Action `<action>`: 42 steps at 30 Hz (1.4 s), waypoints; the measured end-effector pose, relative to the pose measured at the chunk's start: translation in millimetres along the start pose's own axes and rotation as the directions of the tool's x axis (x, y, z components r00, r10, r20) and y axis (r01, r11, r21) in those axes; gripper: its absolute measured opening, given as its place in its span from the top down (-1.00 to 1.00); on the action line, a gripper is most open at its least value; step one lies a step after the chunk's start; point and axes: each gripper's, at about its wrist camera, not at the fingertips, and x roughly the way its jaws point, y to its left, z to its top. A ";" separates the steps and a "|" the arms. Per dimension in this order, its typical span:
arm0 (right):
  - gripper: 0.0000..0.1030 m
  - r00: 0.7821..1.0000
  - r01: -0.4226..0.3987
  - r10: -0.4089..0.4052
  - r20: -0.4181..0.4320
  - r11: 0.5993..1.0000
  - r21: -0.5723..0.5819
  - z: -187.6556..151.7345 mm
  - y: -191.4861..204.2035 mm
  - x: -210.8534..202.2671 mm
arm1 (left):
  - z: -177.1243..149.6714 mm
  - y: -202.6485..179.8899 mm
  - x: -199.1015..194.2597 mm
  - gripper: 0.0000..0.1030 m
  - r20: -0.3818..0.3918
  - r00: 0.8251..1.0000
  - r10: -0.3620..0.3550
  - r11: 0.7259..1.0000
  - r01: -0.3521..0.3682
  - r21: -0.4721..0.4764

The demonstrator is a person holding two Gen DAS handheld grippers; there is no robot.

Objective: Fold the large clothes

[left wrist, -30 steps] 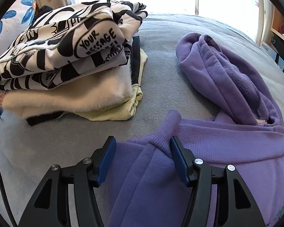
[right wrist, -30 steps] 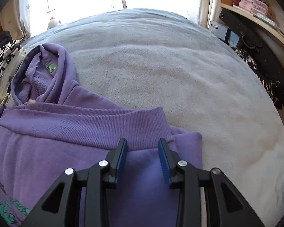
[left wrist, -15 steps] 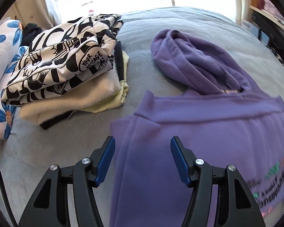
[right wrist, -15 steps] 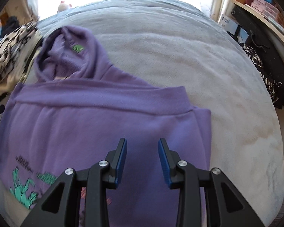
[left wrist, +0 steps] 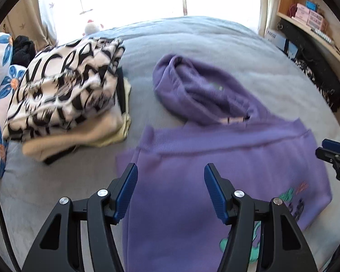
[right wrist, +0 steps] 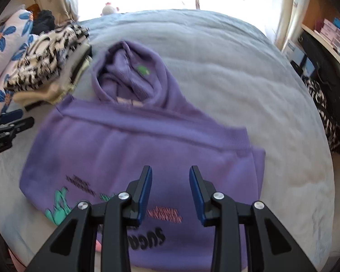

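Both claws released, nothing held | left claw (left wrist: 171,190), right claw (right wrist: 170,188) above purple hoodie (right wrist: 129,149) | hem folded up (hood (right wrist: 133,77) left out) on bed (right wrist: 249,79)

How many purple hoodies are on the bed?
1. The purple hoodie lies on the grey bed, hood pointing toward the window, right of the pile of folded clothes. The pile's lower layers are partly hidden, but no purple shows there.

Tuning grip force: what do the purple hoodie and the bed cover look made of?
Purple hoodie: looks like thick cotton-type fleece, matte, with a ribbed knit band and fuzzy hood lining. Bed cover: seemingly plush grey fleece or short-pile fabric, soft matte nap; exact fibre can't be told.
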 end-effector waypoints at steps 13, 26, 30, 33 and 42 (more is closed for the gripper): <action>0.13 0.991 -0.117 0.117 0.066 0.993 -0.009 136.3 1.4 66.4 | 108.0 2.7 100.5 -0.15 -0.043 0.999 -0.033 0.995 0.029 -0.093; 0.13 0.993 -0.116 0.116 -0.030 0.993 0.002 219.5 20.2 201.4 | 116.0 0.5 196.3 -0.15 -0.099 0.995 -0.024 0.997 0.017 -0.071; 0.14 0.990 -0.140 0.139 -0.037 0.990 -0.011 230.8 34.8 222.3 | 112.3 -2.0 202.7 -0.15 -0.086 0.995 -0.060 0.997 0.056 -0.048; 0.15 0.990 -0.140 0.139 -0.026 0.990 -0.019 235.4 46.0 227.9 | 111.0 -2.7 209.0 -0.15 -0.085 0.993 -0.078 0.996 0.074 -0.049; 0.90 0.970 -0.224 0.226 0.087 0.974 -0.030 226.7 20.0 181.1 | 98.1 -12.8 210.6 -0.15 -0.079 0.992 -0.099 0.994 0.095 -0.052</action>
